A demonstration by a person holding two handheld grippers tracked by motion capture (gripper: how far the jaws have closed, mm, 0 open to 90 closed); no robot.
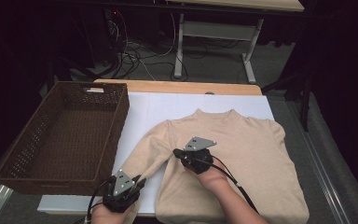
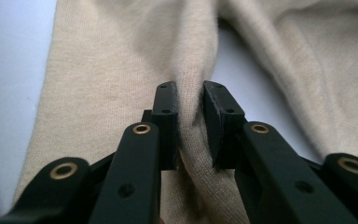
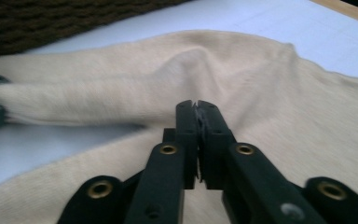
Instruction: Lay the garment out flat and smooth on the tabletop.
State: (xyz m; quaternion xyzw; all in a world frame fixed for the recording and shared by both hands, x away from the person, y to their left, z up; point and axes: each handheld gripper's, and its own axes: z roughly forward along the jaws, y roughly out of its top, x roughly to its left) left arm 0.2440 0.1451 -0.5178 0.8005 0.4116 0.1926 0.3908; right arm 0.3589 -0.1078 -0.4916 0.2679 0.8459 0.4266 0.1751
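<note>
While the beige sweater (image 1: 233,158) lies flat and face-up on the white sheet (image 1: 168,105) covering the table, folding looks barely begun: the body is spread out and only 1 sleeve (image 1: 142,154) is being handled. That sleeve stretches toward the near-left corner, where the left gripper (image 2: 189,126) pinches a raised ridge of its fabric between the 2 pads. The right gripper (image 3: 198,140) sits near the armpit, its jaws pressed almost together with a thin bit of knit apparently caught between them, though the contact is hard to read. By my judgement, the sleeves still need folding in, the body still needs folding over, and then the garment must be moved. At the left, touching the sheet's edge, the brown woven basket (image 1: 32,140) stands with nothing inside.
</note>
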